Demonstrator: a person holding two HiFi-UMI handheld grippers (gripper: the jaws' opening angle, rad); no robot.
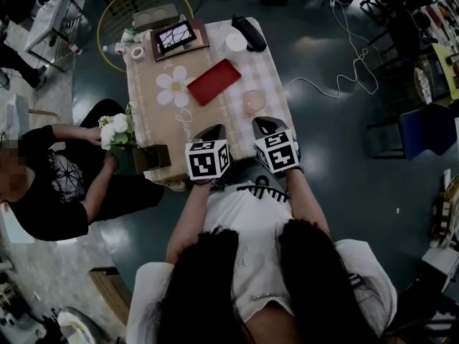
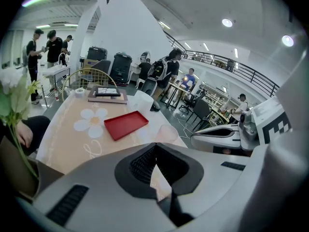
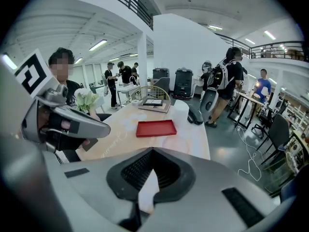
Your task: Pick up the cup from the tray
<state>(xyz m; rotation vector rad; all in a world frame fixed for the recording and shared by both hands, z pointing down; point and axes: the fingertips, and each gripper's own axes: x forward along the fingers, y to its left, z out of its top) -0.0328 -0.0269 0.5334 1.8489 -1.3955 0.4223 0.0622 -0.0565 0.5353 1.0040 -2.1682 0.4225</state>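
A flat red tray [image 1: 214,82] lies empty in the middle of the checked tablecloth, seen again in the left gripper view [image 2: 126,124] and the right gripper view [image 3: 155,128]. A clear pinkish cup [image 1: 254,102] stands on the cloth to the right of the tray and apart from it, just beyond my jaws [image 2: 166,133]. My left gripper [image 1: 213,130] and right gripper [image 1: 262,123] hover side by side over the table's near edge. Both are shut with nothing between their fingers. The cup is closest to the right gripper.
A white flower-shaped mat [image 1: 172,86] lies left of the tray. At the far end are a framed picture [image 1: 176,37], a white roll [image 1: 236,41] and a black object [image 1: 249,33]. A seated person at the left holds white flowers [image 1: 115,129] by a brown box [image 1: 152,158].
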